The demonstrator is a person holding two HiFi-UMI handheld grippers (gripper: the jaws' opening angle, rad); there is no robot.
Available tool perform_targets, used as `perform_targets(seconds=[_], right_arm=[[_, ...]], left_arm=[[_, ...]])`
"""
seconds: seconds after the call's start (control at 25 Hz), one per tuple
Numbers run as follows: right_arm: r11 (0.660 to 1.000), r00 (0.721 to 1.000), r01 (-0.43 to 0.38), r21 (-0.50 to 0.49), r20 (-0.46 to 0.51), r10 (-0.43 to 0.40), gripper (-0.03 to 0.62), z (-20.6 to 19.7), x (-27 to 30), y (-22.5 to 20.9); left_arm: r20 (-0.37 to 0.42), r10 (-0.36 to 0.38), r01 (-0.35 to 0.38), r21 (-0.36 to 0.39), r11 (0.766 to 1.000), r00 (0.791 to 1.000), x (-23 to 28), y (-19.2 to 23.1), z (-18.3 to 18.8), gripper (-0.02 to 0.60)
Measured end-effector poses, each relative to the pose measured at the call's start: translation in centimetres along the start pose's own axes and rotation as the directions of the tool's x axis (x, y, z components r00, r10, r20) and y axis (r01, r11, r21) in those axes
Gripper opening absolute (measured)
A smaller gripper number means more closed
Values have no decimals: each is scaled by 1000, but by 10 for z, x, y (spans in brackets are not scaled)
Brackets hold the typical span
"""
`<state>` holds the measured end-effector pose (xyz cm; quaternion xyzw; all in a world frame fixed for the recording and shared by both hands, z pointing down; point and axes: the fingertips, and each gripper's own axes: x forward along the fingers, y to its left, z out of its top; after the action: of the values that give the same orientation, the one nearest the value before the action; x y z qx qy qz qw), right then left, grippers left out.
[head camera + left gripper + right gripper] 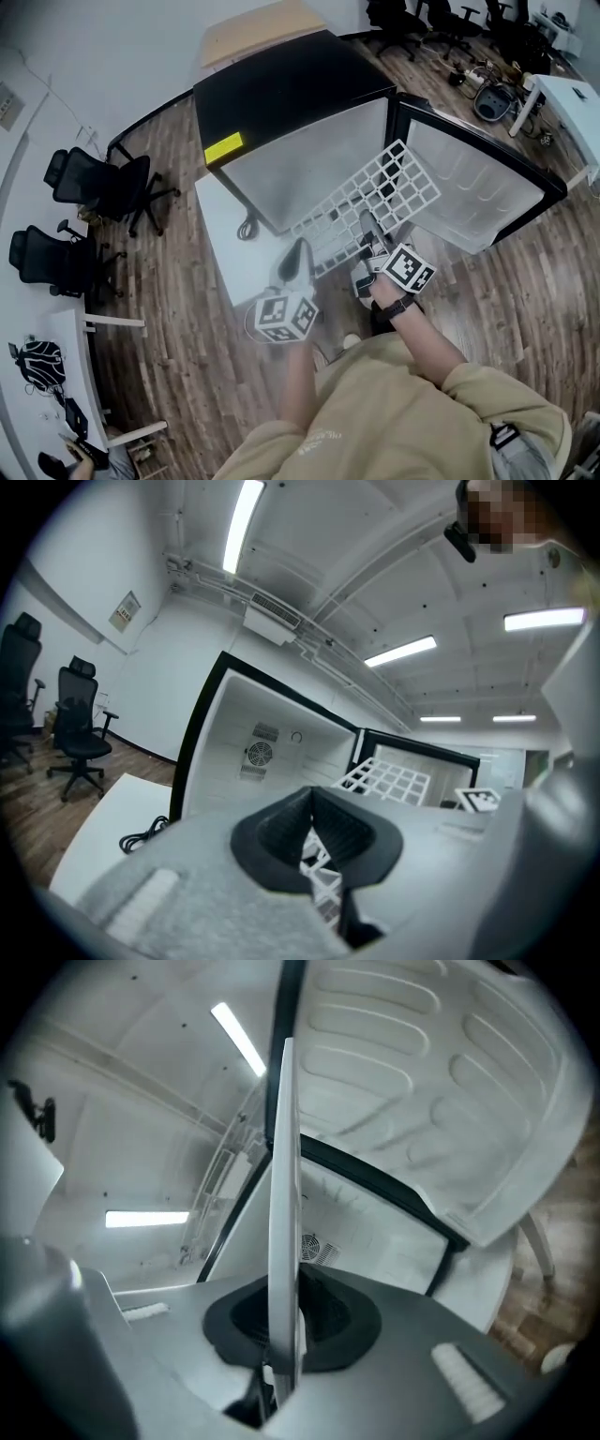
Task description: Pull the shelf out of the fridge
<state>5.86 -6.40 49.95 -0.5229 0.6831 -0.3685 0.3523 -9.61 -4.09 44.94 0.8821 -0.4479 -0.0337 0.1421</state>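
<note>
Fridge (pixel 291 94): black casing and white interior, standing on a wood floor (pixel 178 309). The compartment is open toward the person.

Door (pixel 487 192): swung fully open at the right of the head view, with its white moulded liner exposed.

Board (pixel 230 234): white and flat, lying on the floor just beside the fridge at the left. A dark cable (pixel 247 228) is coiled on it.

Chairs (pixel 103 187): two black office chairs, well apart from the fridge by the left wall.

Shelf (pixel 384 192): a white grid held in front of the open compartment, between the interior and the door. It is tilted, with its far corner raised toward the hinge side. Whether the far edge is clear of the cabinet cannot be told. Both grippers hold its near edge.

Left gripper (pixel 296 258): at the shelf's near left corner. In the left gripper view the jaws are closed together, with grid bars of the shelf (pixel 389 782) clamped between the black pads.

Right gripper (pixel 367 230): just beside the left one, further along the same edge. In the right gripper view the shelf (pixel 284 1147) shows edge-on as an upright white strip, and the jaws are pressed shut on it.
</note>
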Motion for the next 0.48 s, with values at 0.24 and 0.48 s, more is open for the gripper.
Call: perform_targets(seconds=[0.24, 0.48], right_arm=[[867, 996, -60, -495, 22, 81, 20, 36, -7, 57], [680, 994, -74, -730, 1, 110, 20, 49, 4, 92]], left_arm=[[7, 0, -1, 93, 996, 1000, 5, -5, 7, 2], [34, 11, -16, 142, 990, 999, 17, 1, 22, 2]])
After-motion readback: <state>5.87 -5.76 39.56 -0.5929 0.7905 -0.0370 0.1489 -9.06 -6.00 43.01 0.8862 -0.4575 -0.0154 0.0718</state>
